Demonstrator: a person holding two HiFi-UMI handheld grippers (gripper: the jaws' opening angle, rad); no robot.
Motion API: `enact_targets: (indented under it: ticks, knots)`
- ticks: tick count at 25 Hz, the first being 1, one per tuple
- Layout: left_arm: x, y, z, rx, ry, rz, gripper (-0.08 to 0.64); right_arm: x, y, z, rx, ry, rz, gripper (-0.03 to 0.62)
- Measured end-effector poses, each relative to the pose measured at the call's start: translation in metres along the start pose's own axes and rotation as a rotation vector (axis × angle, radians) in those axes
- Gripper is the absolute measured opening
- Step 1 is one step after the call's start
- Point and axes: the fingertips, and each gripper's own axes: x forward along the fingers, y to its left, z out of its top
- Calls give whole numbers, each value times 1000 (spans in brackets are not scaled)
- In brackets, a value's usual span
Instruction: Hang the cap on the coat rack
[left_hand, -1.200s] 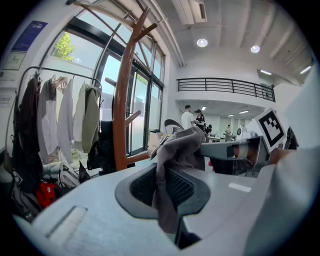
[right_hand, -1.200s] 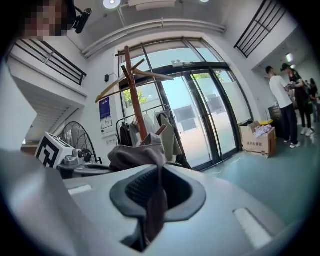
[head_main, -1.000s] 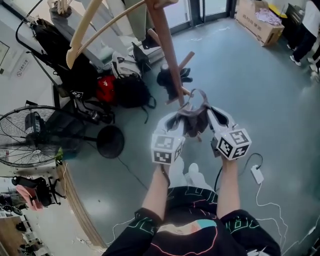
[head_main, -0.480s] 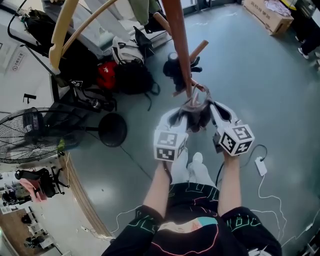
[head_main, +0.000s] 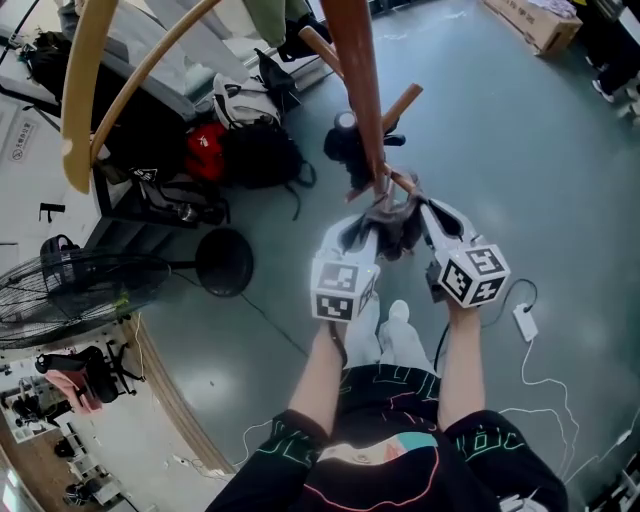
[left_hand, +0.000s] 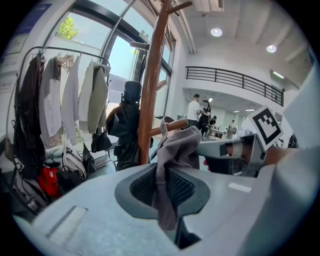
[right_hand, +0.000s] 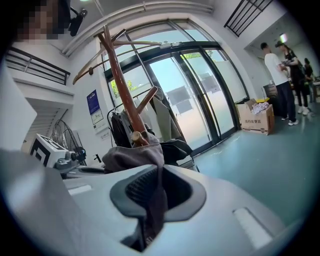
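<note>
Cap (head_main: 392, 222), a limp grey-brown thing of soft cloth, hangs stretched between my two claws, up against the coat rack (head_main: 358, 90). My left claw (head_main: 366, 226) is closed down to a thin slit on one side of it. In the left gripper view a crumpled fold of the fabric runs down between the dark ribbed pads (left_hand: 182, 187) and is pinched there. My right claw (head_main: 424, 212) grips the other side the same way, jaws nearly together with a strip of cloth trapped between its own ribbed pads (right_hand: 135, 187). Both claws have smooth, rounded shells of pale grey plastic, and each carries a cube (head_main: 343, 290) of black-and-white square markers at its back. The rack is a round pole of smooth reddish-brown wood with short round pegs slanting upward. One peg (head_main: 400, 183), blunt and paler at its tip, touches the cap's bunched crown; I cannot tell whether the cloth is hooked over it. Far below lies a glossy grey-green floor (head_main: 530, 170).
</note>
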Motion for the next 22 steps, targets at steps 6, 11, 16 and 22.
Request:
enact_targets:
  ticks: [6, 11, 16, 22]
  knots:
    - [9, 12, -5, -13, 13, -2, 38, 19, 1, -1, -4, 16, -3, 35]
    - [9, 25, -15, -31, 47, 13, 38, 32, 6, -11, 4, 50, 3, 35]
    - [15, 20, -36, -39, 98, -36, 43, 42, 5, -27, -19, 62, -43, 35]
    - [18, 22, -41, 0, 113, -4, 67, 40, -2, -28, -73, 69, -123, 49]
